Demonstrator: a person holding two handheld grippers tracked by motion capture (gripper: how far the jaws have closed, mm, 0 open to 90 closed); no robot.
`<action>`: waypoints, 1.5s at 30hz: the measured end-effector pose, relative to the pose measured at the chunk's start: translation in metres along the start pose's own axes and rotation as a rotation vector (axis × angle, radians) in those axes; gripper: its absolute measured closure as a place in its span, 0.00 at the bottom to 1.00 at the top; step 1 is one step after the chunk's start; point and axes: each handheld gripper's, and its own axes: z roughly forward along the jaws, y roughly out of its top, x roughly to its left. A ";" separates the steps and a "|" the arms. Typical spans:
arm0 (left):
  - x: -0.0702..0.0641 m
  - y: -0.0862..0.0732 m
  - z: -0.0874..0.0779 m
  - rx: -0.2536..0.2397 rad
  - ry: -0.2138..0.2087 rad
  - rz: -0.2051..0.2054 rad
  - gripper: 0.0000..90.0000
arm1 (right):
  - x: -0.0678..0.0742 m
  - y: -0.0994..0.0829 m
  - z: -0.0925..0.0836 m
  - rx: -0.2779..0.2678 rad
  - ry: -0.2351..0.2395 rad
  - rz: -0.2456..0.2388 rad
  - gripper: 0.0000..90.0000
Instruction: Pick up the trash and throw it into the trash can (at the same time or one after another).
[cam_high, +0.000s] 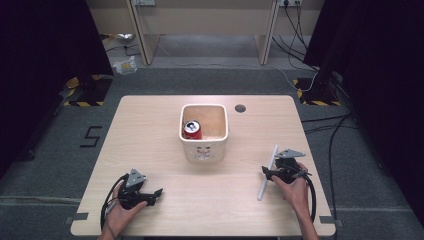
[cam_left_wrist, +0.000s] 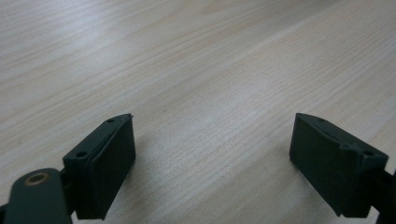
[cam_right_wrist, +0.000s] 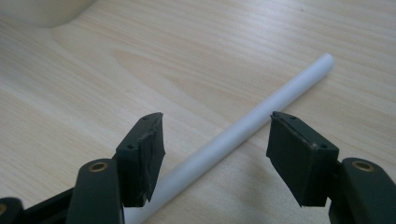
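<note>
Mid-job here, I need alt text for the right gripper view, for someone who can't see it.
The right gripper stands open over a white tube lying flat on the wooden table; the tube runs diagonally between the two black jaws, and neither pad touches it. A pale container's edge shows at the top left corner.

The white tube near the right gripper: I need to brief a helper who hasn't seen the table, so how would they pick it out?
Start at the wooden table and go to its right side, past the white bin in the middle. There the white tube lies flat between the open jaws of the right gripper. It is the one long, thin, plain white thing there.
</note>
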 end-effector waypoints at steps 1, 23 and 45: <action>0.000 0.000 0.000 0.000 0.000 0.000 0.15 | -0.001 -0.001 0.001 0.006 0.000 0.001 0.41; 0.000 0.000 0.000 -0.001 0.000 0.000 0.15 | -0.009 -0.005 0.007 -0.006 0.061 -0.041 0.82; 0.000 0.000 0.000 0.000 0.000 0.000 0.15 | -0.006 -0.003 0.004 0.023 0.039 -0.050 0.87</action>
